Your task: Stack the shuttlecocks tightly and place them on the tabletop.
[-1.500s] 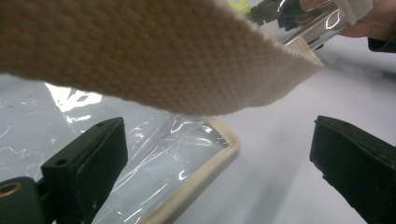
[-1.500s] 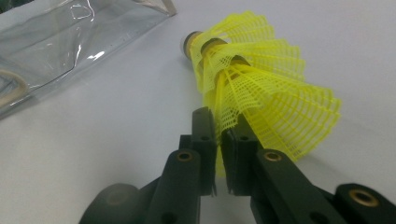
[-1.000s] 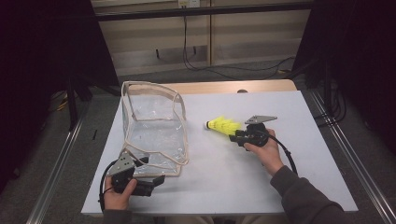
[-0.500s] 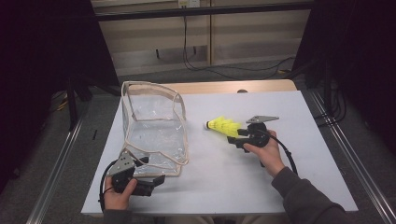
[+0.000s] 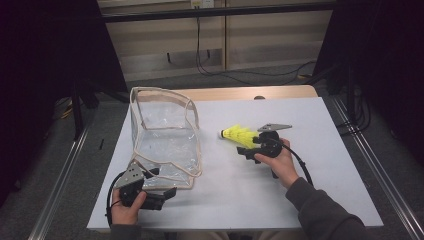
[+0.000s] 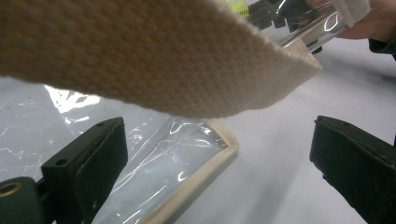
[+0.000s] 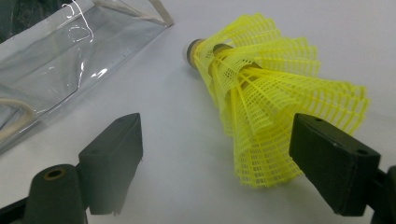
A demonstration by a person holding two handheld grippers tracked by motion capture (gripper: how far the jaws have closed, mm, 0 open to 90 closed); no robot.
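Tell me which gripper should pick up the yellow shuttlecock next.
Right. The right gripper has just been opening, and the shuttlecock lies on the table between its jaws, unpressed. The left gripper sits across the table at the clear bag, so it is likely better left there.

A lab or test room set up for recording: a white board covers a wooden desk, metal rails run along both sides, black curtains hang at 9 and 3 o'clock, and cables trail over the floor at 12.
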